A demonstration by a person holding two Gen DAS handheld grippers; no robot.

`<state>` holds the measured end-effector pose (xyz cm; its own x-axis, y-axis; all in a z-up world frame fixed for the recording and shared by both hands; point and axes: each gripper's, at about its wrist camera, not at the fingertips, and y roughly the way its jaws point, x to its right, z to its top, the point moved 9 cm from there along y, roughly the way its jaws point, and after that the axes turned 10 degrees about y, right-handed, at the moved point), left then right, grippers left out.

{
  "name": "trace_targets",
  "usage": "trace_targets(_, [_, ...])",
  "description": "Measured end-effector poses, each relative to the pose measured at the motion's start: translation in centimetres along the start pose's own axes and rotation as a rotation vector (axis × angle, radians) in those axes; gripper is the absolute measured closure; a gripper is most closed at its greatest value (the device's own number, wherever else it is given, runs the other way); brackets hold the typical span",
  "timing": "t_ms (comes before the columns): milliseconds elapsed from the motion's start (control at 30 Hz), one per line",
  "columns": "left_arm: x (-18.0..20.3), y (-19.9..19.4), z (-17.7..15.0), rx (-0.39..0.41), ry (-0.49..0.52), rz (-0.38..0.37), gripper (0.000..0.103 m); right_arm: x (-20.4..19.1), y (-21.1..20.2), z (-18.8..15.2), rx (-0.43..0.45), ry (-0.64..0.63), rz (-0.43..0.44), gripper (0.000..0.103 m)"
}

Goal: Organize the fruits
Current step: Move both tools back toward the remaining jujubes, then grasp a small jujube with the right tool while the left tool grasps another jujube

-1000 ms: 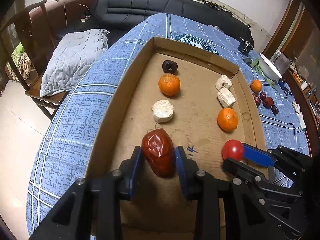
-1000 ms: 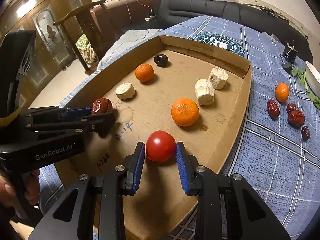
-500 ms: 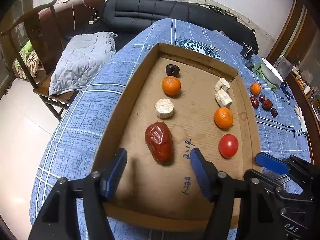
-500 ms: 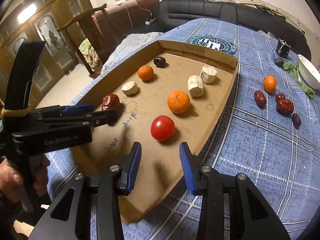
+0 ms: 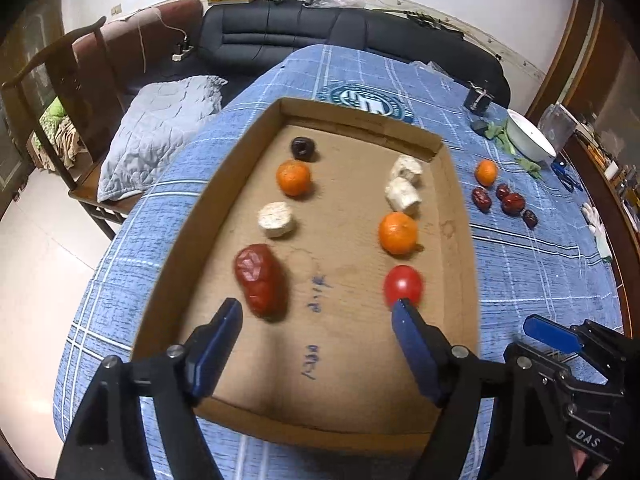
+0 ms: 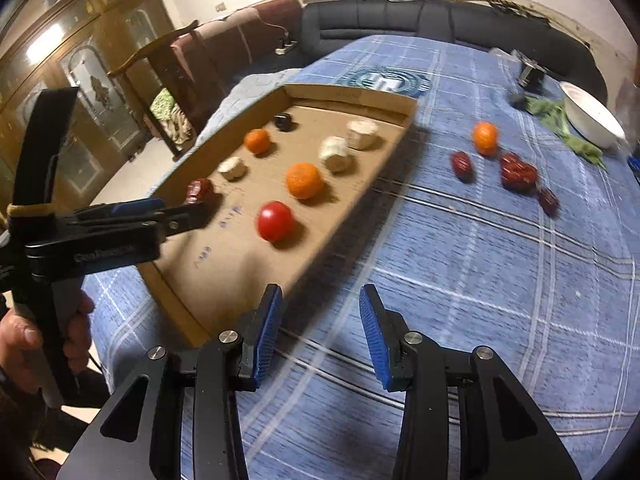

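The box [image 5: 460, 240] already held two rows of fruit: on its left a dark fruit [image 5: 303, 147], an orange [image 5: 294, 177], a white chunk [image 5: 276, 219] and a big red date [image 5: 261, 280]; on its right two white chunks [image 5: 404, 190], another orange [image 5: 398, 233] and a tomato [image 5: 403, 286]. Left outside on the cloth were a small orange [image 6: 485, 137] and several dates [image 6: 516, 174], so the sorting looked a little over half done. The left gripper [image 5: 316, 344] was opening, fingers spread with nothing between them, the big date just ahead. The right gripper [image 6: 320, 328] hung over the cloth beside the box, fingers apart and empty. The table [image 6: 480, 260] wore a blue checked cloth, with a white bowl [image 6: 592, 120] at its far edge; a dark sofa [image 5: 320, 36] and a wooden chair [image 5: 80, 80] stood beyond.
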<state>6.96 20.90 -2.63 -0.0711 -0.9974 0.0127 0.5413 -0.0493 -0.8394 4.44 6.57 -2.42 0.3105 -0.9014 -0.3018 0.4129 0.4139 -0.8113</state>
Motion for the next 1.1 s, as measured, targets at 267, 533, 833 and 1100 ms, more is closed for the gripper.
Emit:
trace_targets(267, [3.6, -0.3, 0.6, -0.007, 0.042, 0.009, 0.017, 5.7, -0.8, -0.5, -0.005, 0.079, -0.054, 0.062])
trace_targets(533, [7.7, -0.8, 1.5, -0.006, 0.116, 0.025, 0.013, 14.0, -1.7, 2.8, 0.047, 0.183, -0.125, 0.041])
trace_targets(833, [11.2, -0.4, 2.9, -0.016, 0.166, 0.050, 0.012, 18.7, 1.0, 8.5, 0.084, 0.180, -0.113, 0.045])
trace_targets(1100, [14.3, 1.2, 3.9, -0.044, 0.200, 0.055, 0.012, 19.0, 3.3, 9.4, 0.063, 0.071, -0.107, 0.081])
